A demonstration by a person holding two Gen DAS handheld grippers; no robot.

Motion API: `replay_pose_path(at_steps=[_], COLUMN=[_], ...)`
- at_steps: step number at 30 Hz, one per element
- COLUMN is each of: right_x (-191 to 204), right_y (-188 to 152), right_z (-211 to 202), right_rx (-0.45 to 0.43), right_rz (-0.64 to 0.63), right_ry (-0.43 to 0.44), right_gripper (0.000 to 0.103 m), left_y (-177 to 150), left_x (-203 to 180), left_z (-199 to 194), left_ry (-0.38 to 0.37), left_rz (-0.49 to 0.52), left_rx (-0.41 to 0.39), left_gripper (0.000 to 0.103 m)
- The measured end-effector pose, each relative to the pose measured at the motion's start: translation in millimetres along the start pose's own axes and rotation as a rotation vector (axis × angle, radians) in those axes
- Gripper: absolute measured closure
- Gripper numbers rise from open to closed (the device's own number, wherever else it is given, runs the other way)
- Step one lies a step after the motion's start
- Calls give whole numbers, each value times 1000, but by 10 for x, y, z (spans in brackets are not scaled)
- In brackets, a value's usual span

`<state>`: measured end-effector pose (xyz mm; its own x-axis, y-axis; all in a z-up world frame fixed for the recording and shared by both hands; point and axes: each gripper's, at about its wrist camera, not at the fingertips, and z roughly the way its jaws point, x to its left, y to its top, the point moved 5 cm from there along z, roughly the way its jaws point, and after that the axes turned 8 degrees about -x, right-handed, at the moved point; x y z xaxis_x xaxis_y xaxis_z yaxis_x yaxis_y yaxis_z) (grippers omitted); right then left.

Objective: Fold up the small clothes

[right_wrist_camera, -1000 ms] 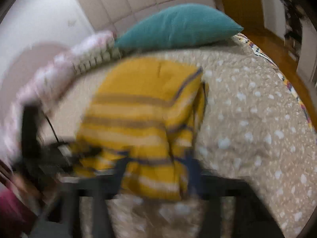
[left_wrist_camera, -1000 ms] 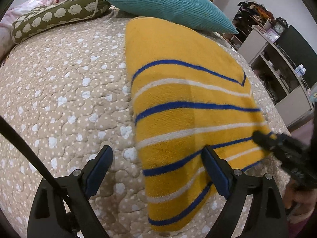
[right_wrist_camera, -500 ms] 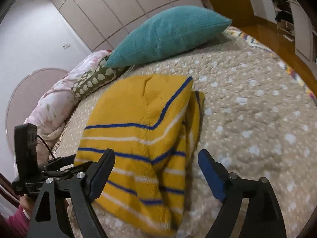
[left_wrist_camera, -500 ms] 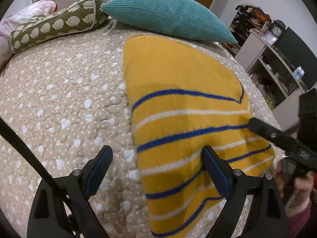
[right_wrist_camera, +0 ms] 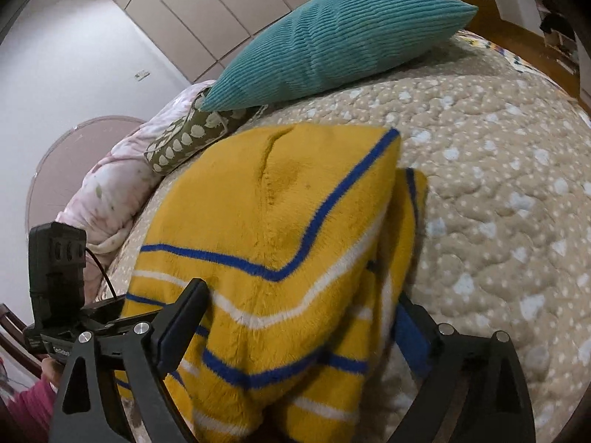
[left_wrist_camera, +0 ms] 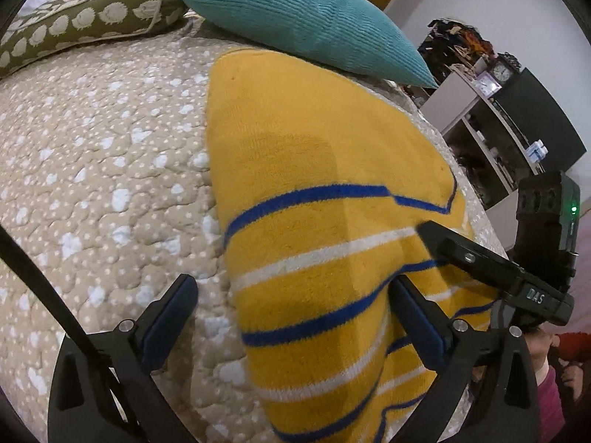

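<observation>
A yellow fleece garment with blue and white stripes lies folded on the beige dotted bed quilt. My left gripper is open, its jaws wide apart over the garment's near left edge, with the right finger resting on the fabric. My right gripper is open and straddles the garment at its near end; the cloth bulges between the fingers. The right gripper's arm shows in the left wrist view, lying over the garment's right edge. The left gripper's body shows at the left of the right wrist view.
A teal ribbed pillow and an olive patterned bolster lie at the head of the bed, just beyond the garment. A pink floral blanket lies at the bedside. Shelves with clutter stand off the bed's right side.
Both grippers have moved forward and lower over the garment's near end. The right gripper now straddles the cloth and its arm lies further across the garment's right edge.
</observation>
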<state>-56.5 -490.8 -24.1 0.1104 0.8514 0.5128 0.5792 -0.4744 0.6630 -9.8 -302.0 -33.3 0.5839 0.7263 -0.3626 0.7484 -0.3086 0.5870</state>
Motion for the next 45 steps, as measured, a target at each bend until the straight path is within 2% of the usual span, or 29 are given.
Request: replay_pose_path(at_steps=[1,2,3,4,5,8,13,17,19,21,22,23,24,25,28,32,35,39,42,43,45], right_x=[24,57,101,139,187,359,742,1006,1102,1149,1141,1115,1065,1037,993,1153,1325,1499,1396,1345,1238], right_y=[-2,-6,-9,-12,-11,14,-67,-312,-507,-764,-861,-963,-1055,-1089,-1023,-859,-781,-785,-875,-912,-933], right_z=[4,-4,-30,-51,-81,-172,-405,-531,-532,-427,-357,-289,-235,-234,-432,-759,-858,-697,-509,-445,-407], right_rx=[-2,-6,-14,-16,-19,-28,-10,37,69,116,135,153,169,166,148,67,31,36,78,100,112], right_rz=[-4,-1,7,14,17,3,-24,-1,27,48,36,12,-13,-8,24,-95,-147,-259,-368,-371,-315], right_ry=[0,11,28,38,41,68,122,201,249,257,228,180,124,119,76,-17,-12,-55,-206,-225,-206], right_gripper=[27,39,45,53,58,61,61,61,61,53,45,38,35,35,32,32,32,32,32,32,31], left_y=[4,8,3,7,7,-3,-104,-364,-543,-735,-823,-865,-878,-857,-803,-701,-672,-673,-676,-686,-719], left_x=[-26,-57,-113,-150,-190,-280,-248,-78,54,213,305,350,405,438,453,482,504,497,461,444,420], left_z=[-3,-13,-40,-94,-150,-307,-815,-1337,-1439,-1365,-1277,-1239,-1258,-1285,-1313,-1380,-1397,-1403,-1389,-1386,-1406], left_ry=[-9,-26,-53,-41,-20,5,-25,-37,2,104,174,190,202,221,214,276,313,330,338,345,350], left_rz=[17,31,42,54,76,133,112,77,52,46,51,46,31,11,-19,-4,-2,4,13,19,27], left_rx=[-7,-11,-9,-13,-19,-33,-52,-59,-40,4,28,28,4,-20,-20,-61,-86,-98,-108,-111,-115], left_gripper=[5,23,32,37,44,51,51,51,51,50,45,30,25,18,17,17,17,17,17,17,17])
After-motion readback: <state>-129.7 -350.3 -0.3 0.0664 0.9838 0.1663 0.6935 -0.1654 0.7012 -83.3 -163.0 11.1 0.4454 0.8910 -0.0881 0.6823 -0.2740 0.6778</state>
